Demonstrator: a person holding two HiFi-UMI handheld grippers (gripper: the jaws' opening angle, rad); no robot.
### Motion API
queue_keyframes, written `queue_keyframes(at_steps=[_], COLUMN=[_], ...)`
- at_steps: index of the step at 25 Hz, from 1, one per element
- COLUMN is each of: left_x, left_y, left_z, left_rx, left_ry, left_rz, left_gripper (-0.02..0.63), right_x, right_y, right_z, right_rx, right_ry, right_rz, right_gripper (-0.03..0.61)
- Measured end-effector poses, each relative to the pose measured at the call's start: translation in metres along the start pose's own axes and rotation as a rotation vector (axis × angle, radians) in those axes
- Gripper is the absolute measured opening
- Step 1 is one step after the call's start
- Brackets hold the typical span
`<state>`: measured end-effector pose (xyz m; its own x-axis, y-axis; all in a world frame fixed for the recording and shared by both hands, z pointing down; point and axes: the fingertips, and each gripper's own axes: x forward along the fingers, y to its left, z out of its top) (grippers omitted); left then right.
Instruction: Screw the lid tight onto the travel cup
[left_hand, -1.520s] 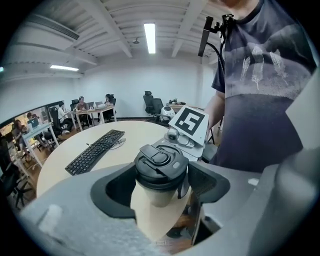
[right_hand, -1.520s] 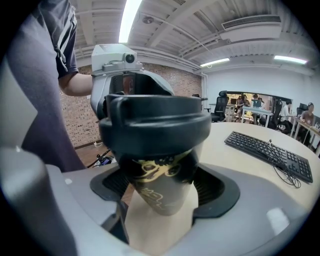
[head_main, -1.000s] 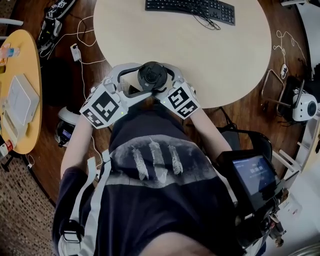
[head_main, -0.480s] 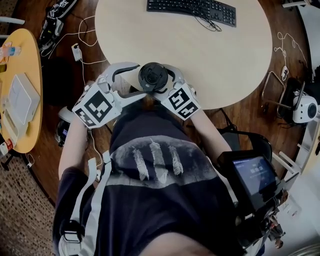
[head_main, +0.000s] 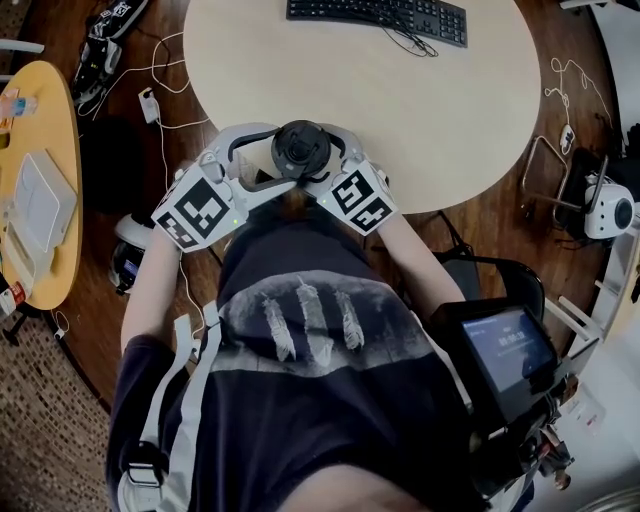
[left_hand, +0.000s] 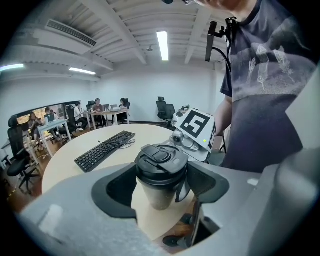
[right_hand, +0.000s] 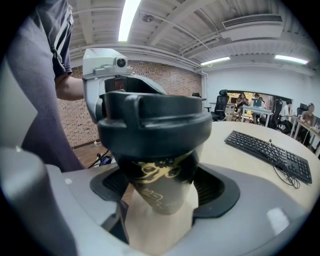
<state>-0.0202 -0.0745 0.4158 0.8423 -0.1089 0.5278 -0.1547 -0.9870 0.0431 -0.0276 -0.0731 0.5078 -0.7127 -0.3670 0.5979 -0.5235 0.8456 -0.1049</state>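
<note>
R gripper (right_hand: 159, 185) is hugging the cup (right_hand: 161, 196) tight w/ both fingers (right_hand: 210, 187), right at the counter's (head_main: 400, 110) near edge. L gripper (left_hand: 161, 182): its fingers have just been closing & are now pressing the lid (left_hand: 161, 161) on both sides. Best way, I think: R gripping hard, L turning level, no tipping. Keyboard (head_main: 378, 18) is lying far back.

Right gripper view: gold print on travel cup (right_hand: 157, 195) is blurred and partly shaded by the lid (right_hand: 152, 125). Head view: cup body is hidden under the lid; keyboard (head_main: 378, 15) is clipped by top edge; screen (head_main: 508, 345) text is too small to be read. Distant seated people (left_hand: 100, 106) cannot be resolved.
</note>
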Motion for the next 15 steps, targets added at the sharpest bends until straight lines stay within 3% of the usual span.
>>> queue_keyframes(at_steps=[10,15], left_x=[-0.0009,-0.0059], left_y=[-0.0017,-0.0009], left_z=[0.0035,-0.0015], left_rx=[-0.125,-0.106], left_ry=[-0.060,-0.045], left_rz=[0.157,0.153], left_gripper=[0.316,0.324], right_x=[-0.0030,-0.0017], right_y=[-0.0016,-0.0001], right_z=[0.0021,0.0042], right_rx=[0.002,0.004], right_ry=[-0.010,-0.020], right_rz=[-0.004,-0.001], right_gripper=[0.394,0.394])
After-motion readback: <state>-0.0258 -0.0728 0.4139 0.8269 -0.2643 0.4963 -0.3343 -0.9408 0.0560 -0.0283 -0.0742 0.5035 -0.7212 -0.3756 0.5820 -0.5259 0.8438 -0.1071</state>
